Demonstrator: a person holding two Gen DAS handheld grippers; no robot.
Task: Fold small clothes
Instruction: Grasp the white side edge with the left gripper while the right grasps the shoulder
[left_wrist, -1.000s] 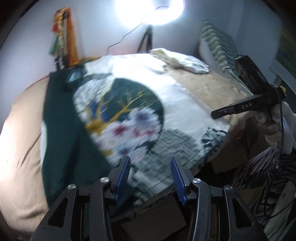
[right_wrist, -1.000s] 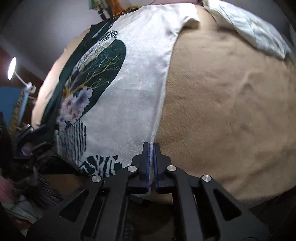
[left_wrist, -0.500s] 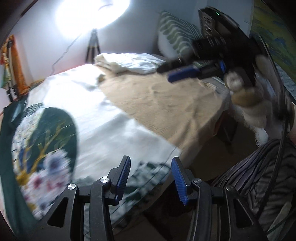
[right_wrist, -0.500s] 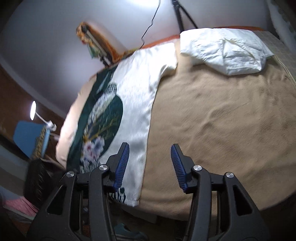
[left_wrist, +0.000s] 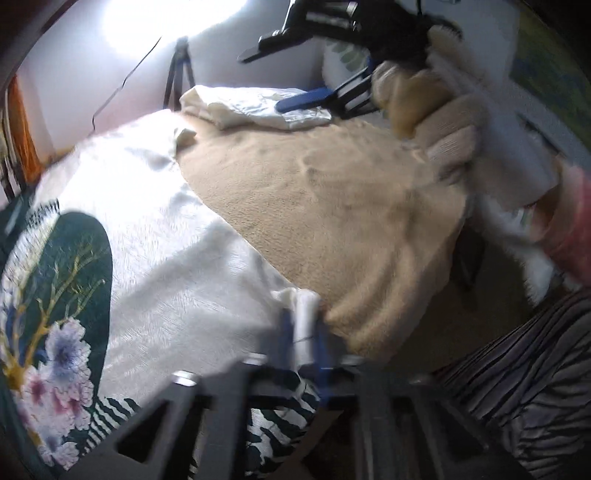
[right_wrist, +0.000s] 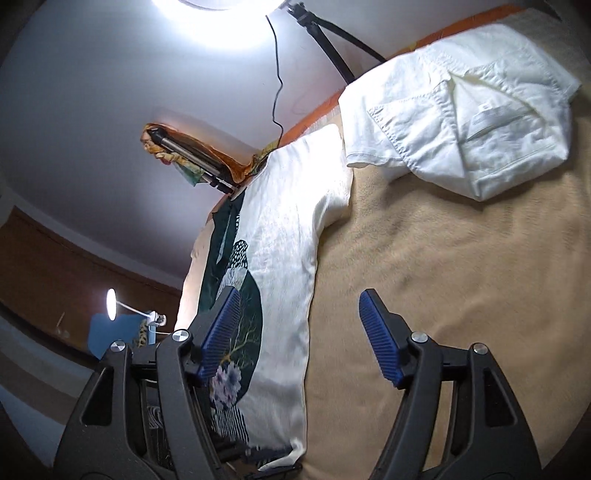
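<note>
A white shirt with a dark green flower print (left_wrist: 155, 258) lies spread on the tan blanket (left_wrist: 332, 206). My left gripper (left_wrist: 304, 332) is shut on the white hem corner at the near edge of the bed, and the cloth bunches between its blue pads. My right gripper (right_wrist: 299, 325) hangs above the shirt's (right_wrist: 288, 258) right edge, its jaws opening with nothing between them. In the left wrist view the right gripper (left_wrist: 260, 83) is raised over the bed in a gloved hand (left_wrist: 436, 118).
A folded white shirt (right_wrist: 461, 122) lies at the far side of the blanket (right_wrist: 443, 277). A bright lamp on a stand (left_wrist: 181, 70) and a cable are behind the bed. Striped fabric (left_wrist: 517, 369) hangs at the lower right, beside the bed's edge.
My left gripper slid right along the hem and closed on the shirt's corner. My right gripper let go of the hem, opened wide and rose over the bed.
</note>
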